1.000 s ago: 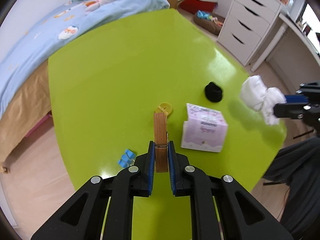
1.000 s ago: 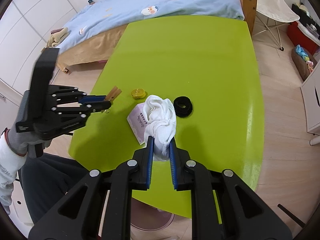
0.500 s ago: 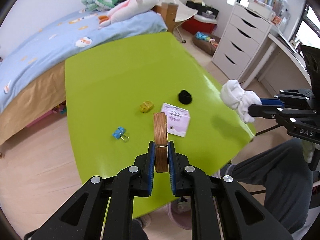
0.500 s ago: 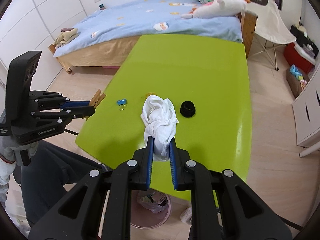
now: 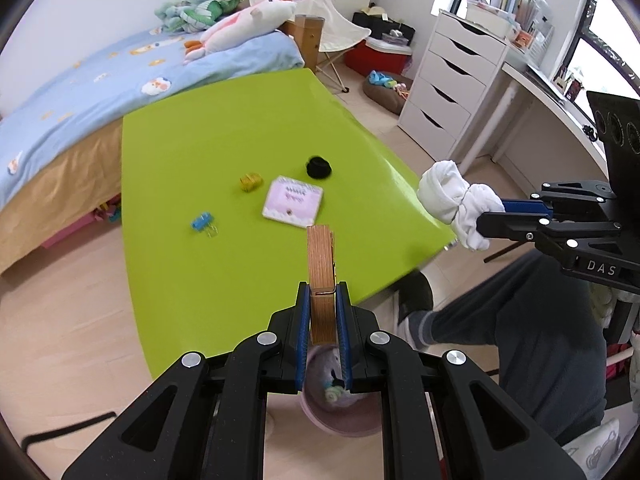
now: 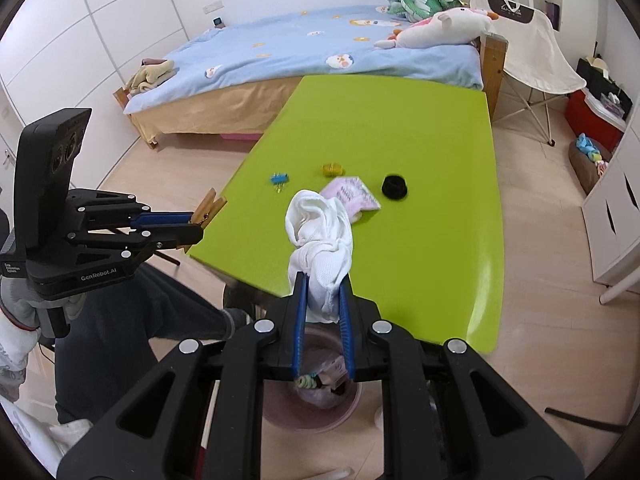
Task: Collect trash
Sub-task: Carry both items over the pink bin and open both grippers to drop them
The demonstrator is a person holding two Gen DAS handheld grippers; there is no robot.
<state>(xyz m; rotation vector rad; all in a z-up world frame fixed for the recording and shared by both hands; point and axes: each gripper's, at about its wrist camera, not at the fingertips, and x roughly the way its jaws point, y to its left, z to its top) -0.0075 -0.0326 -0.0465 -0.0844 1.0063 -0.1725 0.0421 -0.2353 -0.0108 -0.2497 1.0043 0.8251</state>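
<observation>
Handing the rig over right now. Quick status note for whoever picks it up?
Left tool: shut on a wooden clothespin.
Right tool: shut on a bunched white cloth.
Both are held off the near edge of the green table, above the pink bin on the floor; the bin already holds some trash.
Still on the table: blue binder clip, yellow object, pink printed packet, black cap.
Done: two items picked up.
Left: release both into the bin, then clear whatever remains.
</observation>
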